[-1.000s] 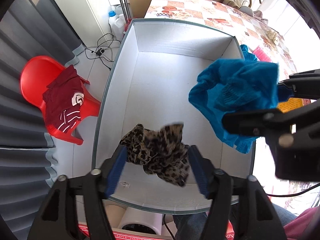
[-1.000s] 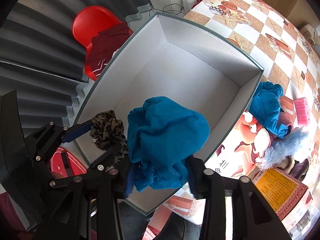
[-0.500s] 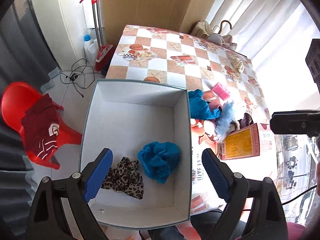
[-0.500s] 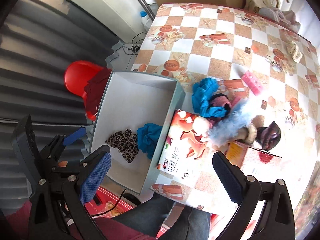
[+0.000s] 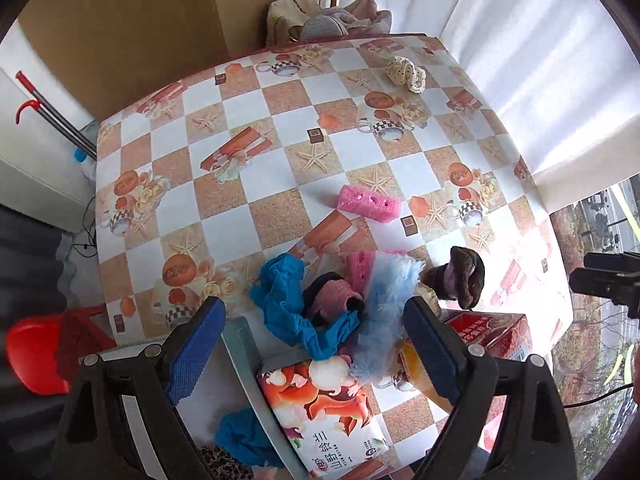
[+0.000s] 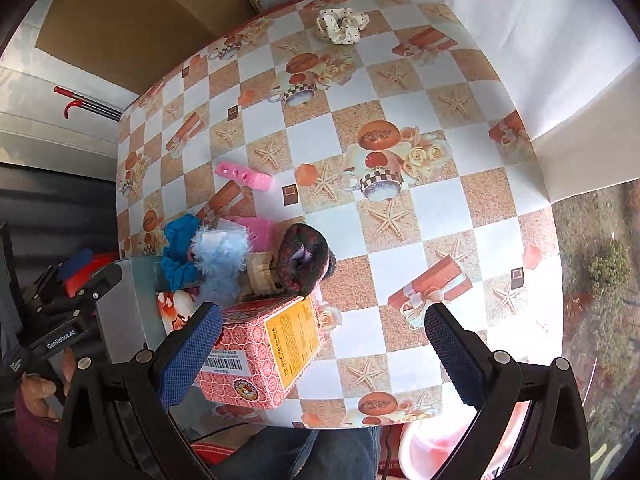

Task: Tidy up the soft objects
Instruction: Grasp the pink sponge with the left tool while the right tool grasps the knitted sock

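Observation:
A pile of soft things lies on the checkered table beside the white box (image 5: 244,354): a blue cloth (image 5: 286,304), a pink and black piece (image 5: 334,296), a light blue fluffy piece (image 5: 386,308) and a dark brown sock (image 5: 464,276). A pink sponge (image 5: 368,202) lies farther out. A blue cloth (image 5: 242,438) and a leopard cloth (image 5: 224,466) lie inside the box. My left gripper (image 5: 312,354) is open and empty above the pile. My right gripper (image 6: 324,354) is open and empty over the red carton (image 6: 264,350).
A polka-dot scrunchie (image 6: 340,24) lies at the table's far end. A red carton (image 5: 492,332) stands right of the pile. A red chair (image 5: 34,354) stands left of the table. Bags hang beyond the far edge.
Both grippers let go of their cloths, which now lie in the box. Both have risen and swung right, from over the box to over the table and the pile.

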Demonstrator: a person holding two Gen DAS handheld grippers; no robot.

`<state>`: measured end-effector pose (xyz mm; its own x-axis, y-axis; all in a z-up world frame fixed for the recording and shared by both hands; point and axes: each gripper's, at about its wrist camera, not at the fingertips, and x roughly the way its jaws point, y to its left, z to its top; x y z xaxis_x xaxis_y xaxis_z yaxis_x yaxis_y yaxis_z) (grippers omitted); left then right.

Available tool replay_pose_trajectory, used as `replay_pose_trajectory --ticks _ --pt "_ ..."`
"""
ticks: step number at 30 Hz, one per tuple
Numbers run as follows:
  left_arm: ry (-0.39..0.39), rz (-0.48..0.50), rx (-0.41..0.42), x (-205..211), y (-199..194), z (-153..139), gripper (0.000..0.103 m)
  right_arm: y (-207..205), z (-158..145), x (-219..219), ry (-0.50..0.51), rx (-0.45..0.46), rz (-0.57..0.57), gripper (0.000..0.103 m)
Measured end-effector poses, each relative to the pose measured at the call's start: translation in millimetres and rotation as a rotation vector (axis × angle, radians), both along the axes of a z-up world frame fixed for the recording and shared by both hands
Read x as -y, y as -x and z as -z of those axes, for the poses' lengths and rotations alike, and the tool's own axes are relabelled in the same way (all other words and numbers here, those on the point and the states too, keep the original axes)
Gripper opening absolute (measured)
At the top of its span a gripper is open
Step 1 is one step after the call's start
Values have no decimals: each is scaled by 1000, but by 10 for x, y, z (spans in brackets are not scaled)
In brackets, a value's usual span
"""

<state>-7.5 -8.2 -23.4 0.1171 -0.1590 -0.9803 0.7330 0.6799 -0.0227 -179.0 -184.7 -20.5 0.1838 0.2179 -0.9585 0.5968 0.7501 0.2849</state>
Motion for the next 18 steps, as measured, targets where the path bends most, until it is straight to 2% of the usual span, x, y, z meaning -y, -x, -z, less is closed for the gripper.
replay_pose_trajectory --ticks 4,7,9,13,18 --pt "-83 84 -25 646 -119 434 93 21 350 103 -43 -41 -4 102" --pt "-138 89 -57 977 -233 767 93 35 540 162 -81 -59 -1 102" --pt "-159 90 -89 1128 -293 933 93 33 638 198 -101 -68 -5 102" --pt "-220 131 -100 1374 -324 1182 93 5 809 287 -128 -89 -17 102" --pt "-298 135 -145 1428 -337 1457 93 -89 932 394 -152 -97 -28 102"
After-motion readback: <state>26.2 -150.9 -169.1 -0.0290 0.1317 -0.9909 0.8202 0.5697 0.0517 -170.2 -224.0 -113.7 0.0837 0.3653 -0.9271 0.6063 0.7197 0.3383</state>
